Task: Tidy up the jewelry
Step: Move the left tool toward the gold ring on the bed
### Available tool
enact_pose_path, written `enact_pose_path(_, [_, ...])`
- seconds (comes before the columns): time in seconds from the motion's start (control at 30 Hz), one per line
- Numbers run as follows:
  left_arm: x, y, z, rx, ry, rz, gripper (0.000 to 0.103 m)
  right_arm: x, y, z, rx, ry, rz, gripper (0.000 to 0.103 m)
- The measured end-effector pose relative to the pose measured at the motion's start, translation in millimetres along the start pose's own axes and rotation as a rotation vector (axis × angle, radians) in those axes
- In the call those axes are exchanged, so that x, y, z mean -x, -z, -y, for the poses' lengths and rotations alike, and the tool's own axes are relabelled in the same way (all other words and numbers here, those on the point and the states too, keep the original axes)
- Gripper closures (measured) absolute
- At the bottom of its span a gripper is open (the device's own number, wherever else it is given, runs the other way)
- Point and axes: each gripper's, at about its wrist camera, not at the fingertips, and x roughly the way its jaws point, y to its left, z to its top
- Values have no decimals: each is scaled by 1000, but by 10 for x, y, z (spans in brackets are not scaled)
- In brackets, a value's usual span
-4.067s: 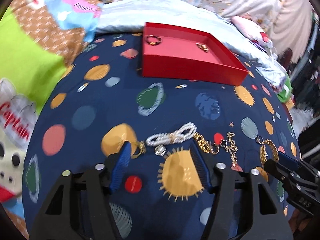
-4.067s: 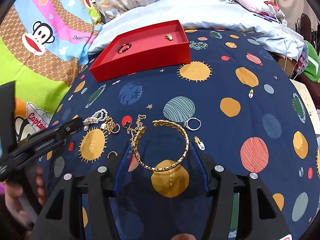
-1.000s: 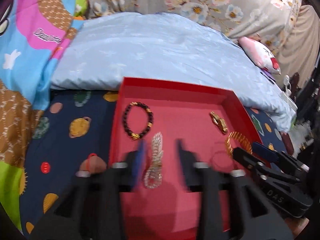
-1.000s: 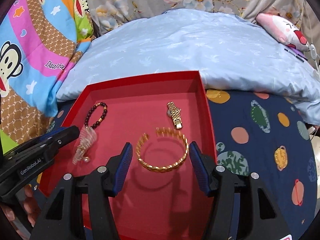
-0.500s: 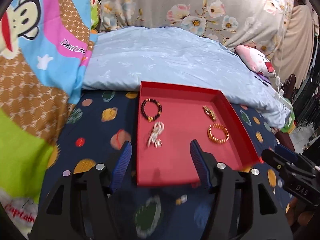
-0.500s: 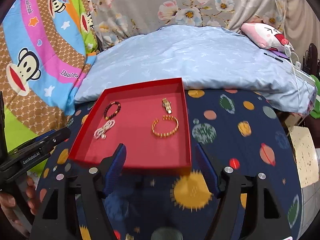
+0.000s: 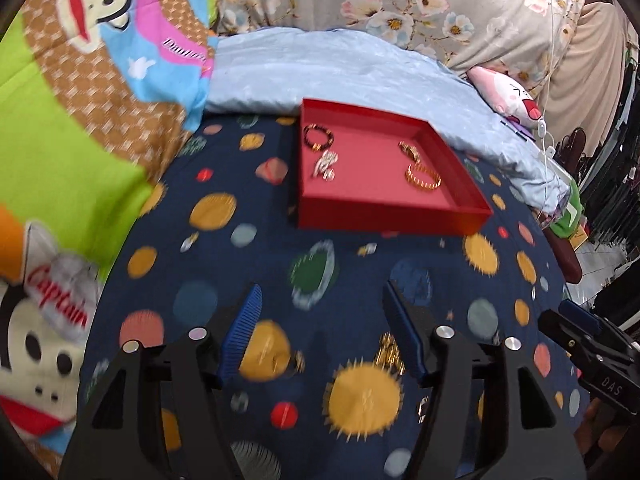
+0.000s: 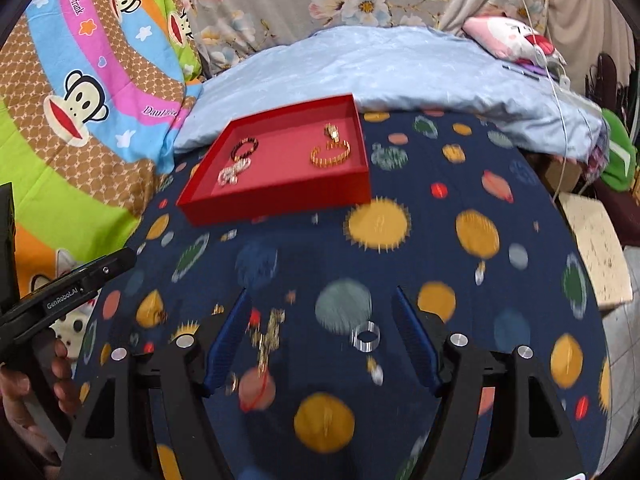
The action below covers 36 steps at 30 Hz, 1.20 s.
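One red tray (image 8: pixel 280 196), four bracelets (image 8: pixel 330 154)

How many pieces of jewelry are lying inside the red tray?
4: bead bracelet and pearl piece on the left side of the tray, gold watch and gold bangle on the right.

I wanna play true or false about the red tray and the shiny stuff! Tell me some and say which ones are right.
1. The red tray holds four pieces of jewelry. True.
2. The gold bangle lies on the blanket. False: it lies inside the tray.
3. The right gripper is squeezing a ring. False: its jaws are open and hold nothing; a silver ring lies on the blanket between them.
4. The pearl bracelet sits next to the dark bead bracelet in the tray. True.
5. The left gripper carries a chain. False: its jaws are open and empty.
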Motion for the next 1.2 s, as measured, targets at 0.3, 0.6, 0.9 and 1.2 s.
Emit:
enact_pose_path(0.3, [148, 488, -121, 1, -18, -56, 39, 98, 470, -40, 1, -8, -61, 32])
enact_pose_path(0.6, [127, 771, -241, 23, -36, -114, 39, 85, 678, -115, 14, -17, -97, 32])
enact_pose_path(0.9, [83, 700, -203, 23, -31, -93, 39, 85, 704, -176, 21, -26, -99, 32])
enact_pose_path(1.2, [-333, 576, -223, 39, -46, -112, 39, 89, 705, -117, 4, -13, -104, 32])
